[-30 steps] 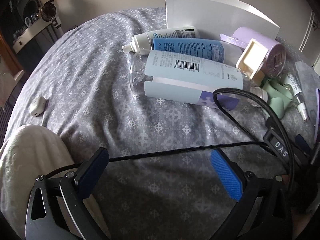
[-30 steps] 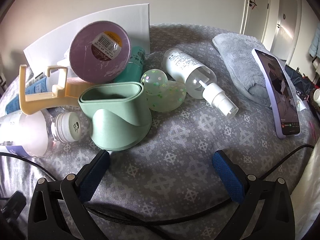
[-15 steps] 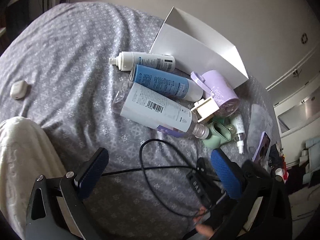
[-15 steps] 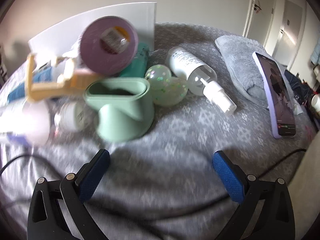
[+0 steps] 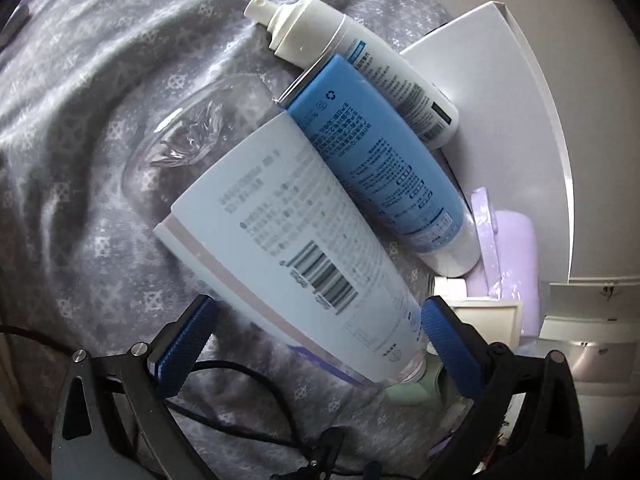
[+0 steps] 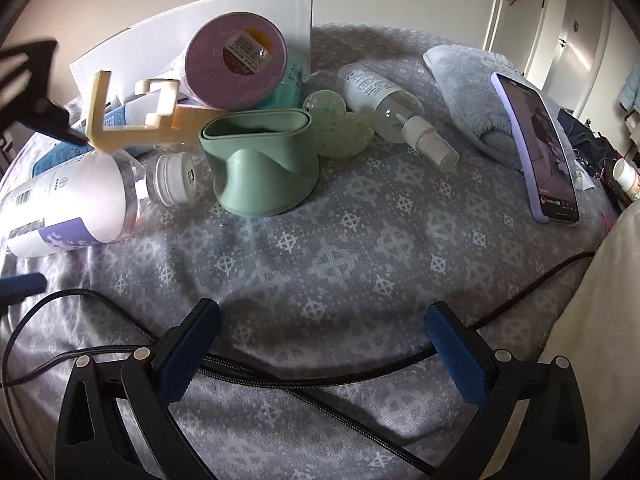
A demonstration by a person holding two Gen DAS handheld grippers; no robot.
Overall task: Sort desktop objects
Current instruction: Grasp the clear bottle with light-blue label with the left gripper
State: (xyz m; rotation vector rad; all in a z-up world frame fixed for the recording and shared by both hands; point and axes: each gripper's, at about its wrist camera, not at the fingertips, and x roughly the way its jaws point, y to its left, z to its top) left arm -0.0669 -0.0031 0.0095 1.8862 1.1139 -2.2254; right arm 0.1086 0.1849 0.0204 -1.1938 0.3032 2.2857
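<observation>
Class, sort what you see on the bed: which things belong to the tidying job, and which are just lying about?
Job:
large bottle
blue tube
pump bottle
green holder
spray bottle
left gripper

Lying about:
phone
cable
grey towel

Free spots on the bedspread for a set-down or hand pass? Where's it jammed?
Bare patch: bedspread between the green holder, the phone and the right gripper, bounded below by the black cable. In the left wrist view, cloth left of the clear bottle is also bare. Crowded: bottles, lilac cup and holder packed against the white box.
</observation>
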